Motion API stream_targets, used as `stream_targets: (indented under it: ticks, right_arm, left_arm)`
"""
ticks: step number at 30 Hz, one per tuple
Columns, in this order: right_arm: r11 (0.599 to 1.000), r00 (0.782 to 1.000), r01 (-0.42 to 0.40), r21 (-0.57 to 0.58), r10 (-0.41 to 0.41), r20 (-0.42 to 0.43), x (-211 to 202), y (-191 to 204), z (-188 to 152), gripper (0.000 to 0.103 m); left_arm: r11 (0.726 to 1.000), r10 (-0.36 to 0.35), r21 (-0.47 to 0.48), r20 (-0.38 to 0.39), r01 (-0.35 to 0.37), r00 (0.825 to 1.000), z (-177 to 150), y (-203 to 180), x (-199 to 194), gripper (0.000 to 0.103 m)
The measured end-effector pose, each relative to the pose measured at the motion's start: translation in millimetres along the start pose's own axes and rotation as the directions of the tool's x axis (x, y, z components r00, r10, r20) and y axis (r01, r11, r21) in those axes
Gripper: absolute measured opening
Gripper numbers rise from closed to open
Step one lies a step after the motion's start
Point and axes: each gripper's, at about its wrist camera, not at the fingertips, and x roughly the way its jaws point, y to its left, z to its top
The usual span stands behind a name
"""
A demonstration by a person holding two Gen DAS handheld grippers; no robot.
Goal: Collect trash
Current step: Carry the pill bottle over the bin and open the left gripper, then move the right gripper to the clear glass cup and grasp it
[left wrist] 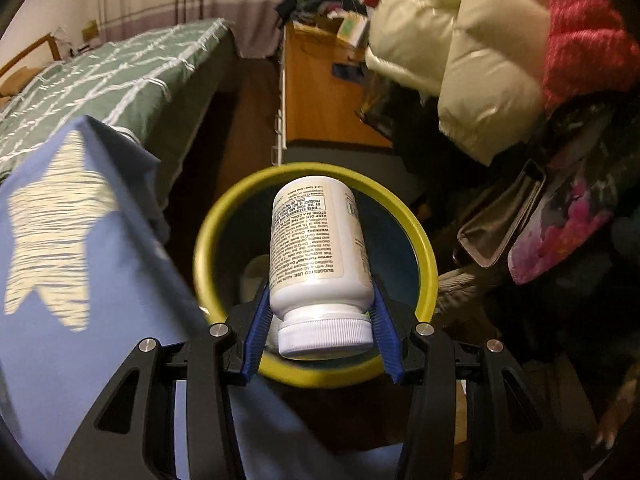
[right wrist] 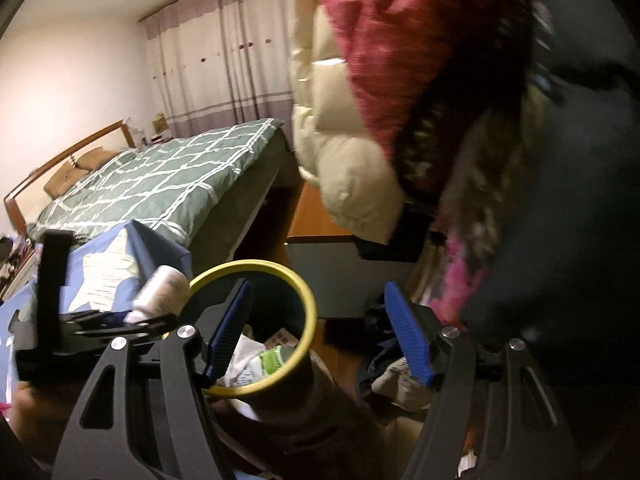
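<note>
Your left hand-held gripper is clamped on a white pill bottle. The blue pads press its lower body on both sides, just above the ribbed white cap, which faces back toward you. The bottle's base points away, and its printed label reads upside down. From the left wrist view the bottle sits directly over the mouth of a round trash bin with a yellow-green rim and a dark blue inside. A pale scrap lies at the bottom of the bin.

Your right hand-held gripper stands released, with its blue pads well apart and nothing between them. In its view the same bin sits on the floor, near and slightly left, with white crumpled paper and a green-and-white wrapper inside. The other gripper and the bottle show blurred at the bin's left edge.

A blue cloth with a pale star lies to the near left. Beyond it is a bed with a green checked cover. A cream puffer jacket and a pink-red garment hang on the right.
</note>
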Motion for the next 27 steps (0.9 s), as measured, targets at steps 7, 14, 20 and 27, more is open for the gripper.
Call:
stream_targets:
  ticks: [7,14,20,27]
  right_arm:
    - [1.0,0.999,-0.023,0.014,0.023,-0.031,14,-2,-4,0.066]
    - [0.995,0.992,-0.092,-0.031,0.089,-0.089,32,40,-13,0.066]
    - [0.976,0.973,-0.188,-0.111,0.17,-0.154,44,107,-23,0.066]
    - [0.915,0.926,-0.346,-0.209,0.298,-0.23,46,208,-37,0.066]
  left_arm:
    - [0.999,0.053,-0.007,0.044,-0.053,0.998,-3,8,-11,0.077]
    - [0.991,0.132,-0.063,0.238,-0.121,0.962,-34,66,-120,0.087]
    - [0.942,0.321,-0.214,0.361,-0.257,0.876,-84,149,-214,0.09]
    - [0.807,0.542,-0.443,0.292,-0.391,0.788,-160,262,-269,0.091]
